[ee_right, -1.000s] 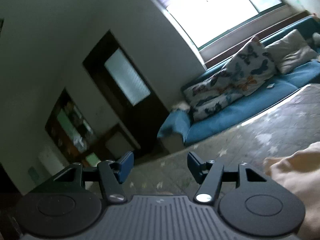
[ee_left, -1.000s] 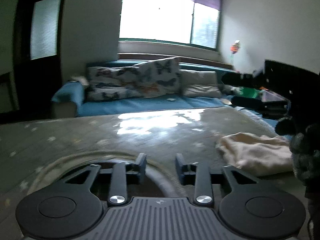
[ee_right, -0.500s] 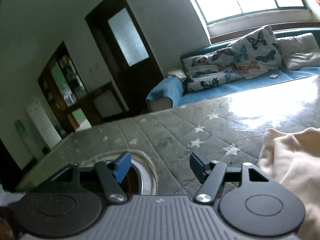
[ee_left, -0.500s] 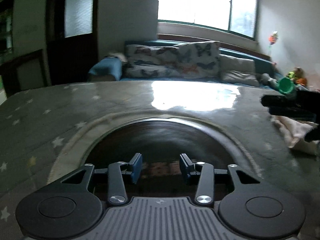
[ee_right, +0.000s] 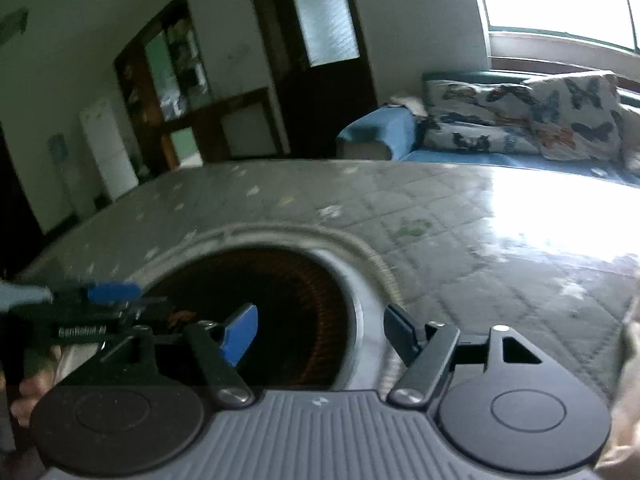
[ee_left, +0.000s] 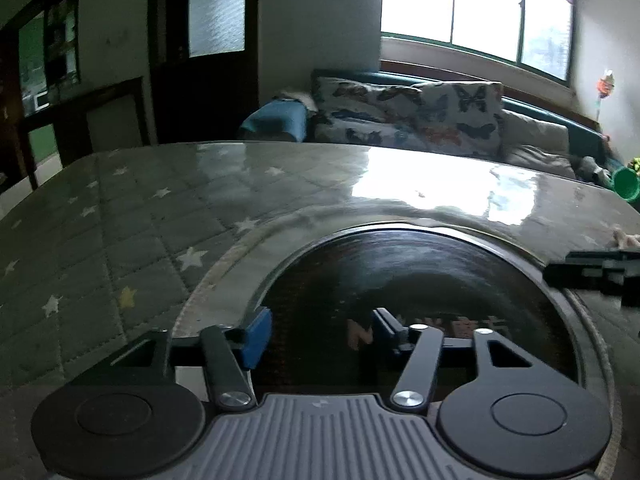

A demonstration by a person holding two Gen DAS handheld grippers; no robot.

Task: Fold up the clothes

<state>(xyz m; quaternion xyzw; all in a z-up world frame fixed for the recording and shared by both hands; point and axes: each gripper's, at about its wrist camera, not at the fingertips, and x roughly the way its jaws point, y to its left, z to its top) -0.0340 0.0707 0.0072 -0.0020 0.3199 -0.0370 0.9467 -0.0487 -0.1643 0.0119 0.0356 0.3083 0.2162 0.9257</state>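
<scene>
Right wrist: cloth [ee_right: 630, 344] at edge, soft, light, grab a hem. Left tongs [ee_left: 318, 336], right tongs [ee_right: 320, 330] opening, empty.

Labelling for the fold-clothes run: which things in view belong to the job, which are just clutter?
Job:
cream fleece garment, at the picture's right edge
left gripper, jaws opening, empty
right gripper, jaws opening, empty

Lying about:
green plastic cup
butterfly-print cushions
blue sofa

Both claws [ee_left: 318, 334] [ee_right: 320, 330] lower, wider apart
</scene>
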